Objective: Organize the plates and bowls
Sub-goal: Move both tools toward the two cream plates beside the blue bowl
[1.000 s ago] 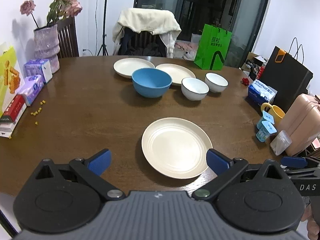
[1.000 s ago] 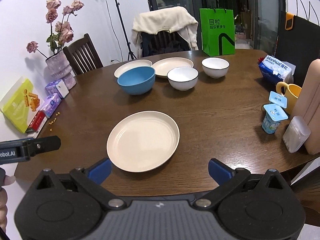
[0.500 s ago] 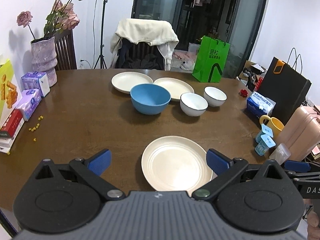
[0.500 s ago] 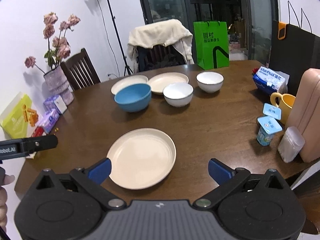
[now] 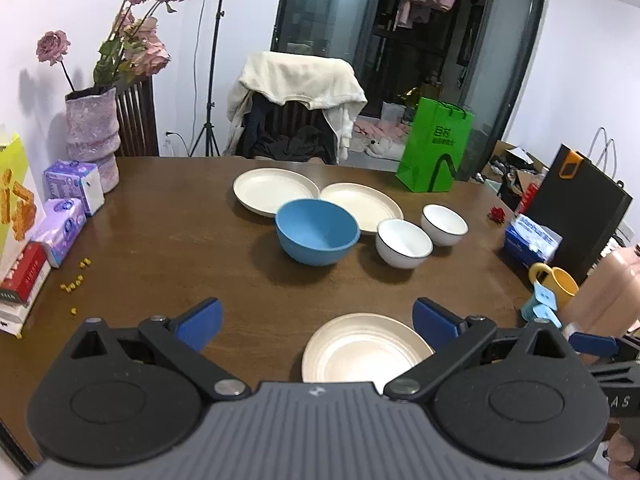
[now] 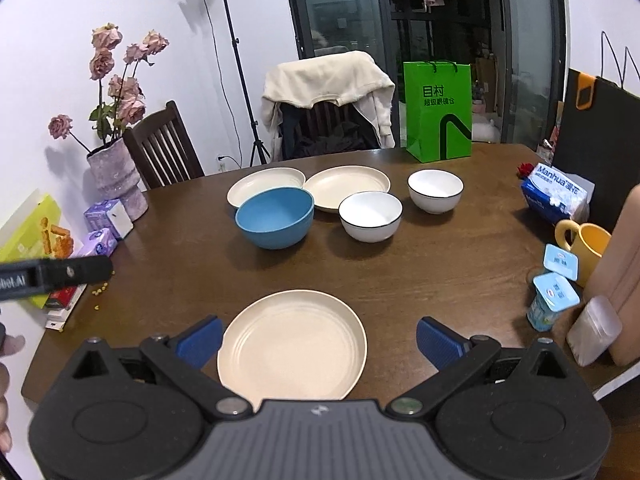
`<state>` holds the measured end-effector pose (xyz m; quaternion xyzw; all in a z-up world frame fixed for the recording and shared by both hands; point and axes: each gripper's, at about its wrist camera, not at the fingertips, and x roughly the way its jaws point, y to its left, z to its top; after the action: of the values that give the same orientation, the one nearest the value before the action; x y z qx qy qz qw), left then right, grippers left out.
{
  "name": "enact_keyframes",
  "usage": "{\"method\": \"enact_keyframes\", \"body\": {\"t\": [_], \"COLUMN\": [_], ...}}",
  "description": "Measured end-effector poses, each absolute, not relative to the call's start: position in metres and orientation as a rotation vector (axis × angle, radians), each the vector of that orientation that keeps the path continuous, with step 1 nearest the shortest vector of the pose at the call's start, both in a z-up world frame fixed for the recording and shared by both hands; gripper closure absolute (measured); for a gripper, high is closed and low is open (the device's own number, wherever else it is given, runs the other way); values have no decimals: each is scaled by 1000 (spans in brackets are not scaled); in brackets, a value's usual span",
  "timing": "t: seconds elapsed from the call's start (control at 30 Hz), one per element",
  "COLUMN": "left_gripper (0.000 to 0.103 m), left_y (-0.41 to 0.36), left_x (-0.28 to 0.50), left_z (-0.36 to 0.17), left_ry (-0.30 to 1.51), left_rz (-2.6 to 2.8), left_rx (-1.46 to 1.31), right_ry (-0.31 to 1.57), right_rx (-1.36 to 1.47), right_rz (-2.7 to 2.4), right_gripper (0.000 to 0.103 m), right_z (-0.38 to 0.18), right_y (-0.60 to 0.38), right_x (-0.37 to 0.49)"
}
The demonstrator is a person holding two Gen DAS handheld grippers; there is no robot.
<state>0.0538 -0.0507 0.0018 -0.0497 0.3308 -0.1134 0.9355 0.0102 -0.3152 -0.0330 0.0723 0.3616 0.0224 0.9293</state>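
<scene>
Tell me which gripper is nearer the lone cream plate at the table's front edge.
Right, likely. The right gripper hovers open with the plate centred between its fingers; the left gripper is open, off to the plate's left.

the left gripper (image 5: 316, 320) fills the lower part of the left wrist frame, its two blue-padded fingers (image 5: 198, 322) spread wide apart with nothing between them. the right gripper (image 6: 318, 338) sits the same way low in the right wrist frame, jaws wide and empty. in the right wrist frame the left gripper's dark body pokes in at the left edge, and a bit of the person's hand (image 6: 6, 360) shows at the lower left edge.
</scene>
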Motion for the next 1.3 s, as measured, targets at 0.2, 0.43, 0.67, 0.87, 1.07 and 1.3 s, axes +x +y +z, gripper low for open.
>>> {"method": "enact_keyframes", "body": {"t": [0.2,0.43,0.67,0.87,1.07,1.3], "left_gripper": [0,0,0,0,0,0], "left_y": [-41,-24,0,13,18,21], "left_x": [79,108,145,183,227,280], "left_z": [15,29,51,61,63,54], "left_ry": [690,701,720,733,755,807], "left_rz": [-226,-206,-154,-138,-137,-141], "left_rx": [-95,-93,-97,-68,-57,-46], "right_ry": [749,760,794,819,853,862], "right_rx": [125,79,81,90,123,112], "right_rz": [78,114,116,108,98,101], "right_gripper": [0,0,0,0,0,0], "right_z": [-26,-11,2,9,12,15], "right_y": [-308,-293,-284,-279,-273,-258], "right_x": [30,58,96,137,183,233]}}
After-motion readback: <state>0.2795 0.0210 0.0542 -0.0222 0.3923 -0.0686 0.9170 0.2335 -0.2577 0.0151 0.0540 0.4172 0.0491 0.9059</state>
